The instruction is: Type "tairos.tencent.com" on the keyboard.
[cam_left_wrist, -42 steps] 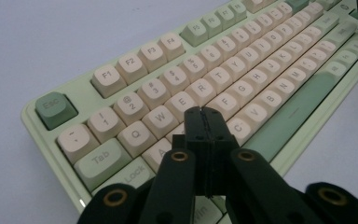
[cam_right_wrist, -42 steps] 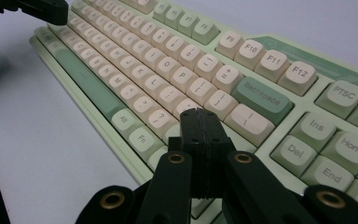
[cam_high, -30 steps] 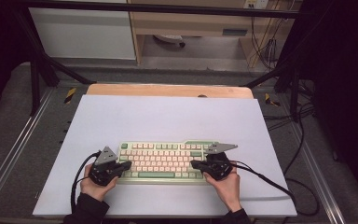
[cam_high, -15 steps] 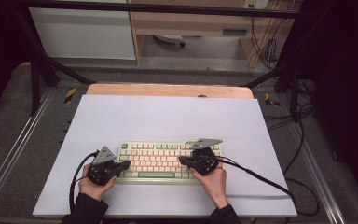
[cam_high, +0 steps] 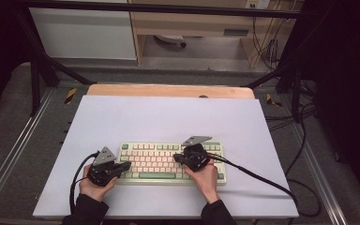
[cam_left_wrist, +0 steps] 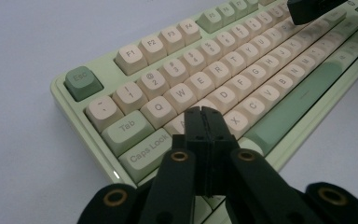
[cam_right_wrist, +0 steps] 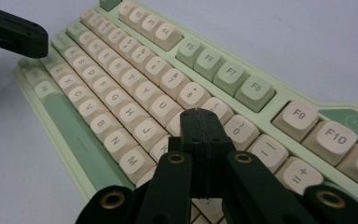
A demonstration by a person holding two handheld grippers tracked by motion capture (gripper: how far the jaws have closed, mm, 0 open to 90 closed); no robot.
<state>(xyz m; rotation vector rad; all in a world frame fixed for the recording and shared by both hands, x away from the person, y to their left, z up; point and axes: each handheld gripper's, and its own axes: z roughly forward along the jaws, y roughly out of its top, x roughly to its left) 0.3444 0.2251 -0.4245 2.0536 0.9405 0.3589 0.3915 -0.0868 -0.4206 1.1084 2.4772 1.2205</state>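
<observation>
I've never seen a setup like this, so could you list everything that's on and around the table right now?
keyboard: one, pale green with cream keys, near edge of the table
table: one, white top, centre
wooden board: one, light brown, along the table's far edge
cables: several, black, floor at far right
left gripper: one, black, jaws shut, at the keyboard's left end
right gripper: one, black, jaws shut, over the keys right of centre
hands: two, dark sleeves, bottom edge

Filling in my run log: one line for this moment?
left gripper shut, over A key | right gripper shut, over keyboard right half | nothing held
</observation>
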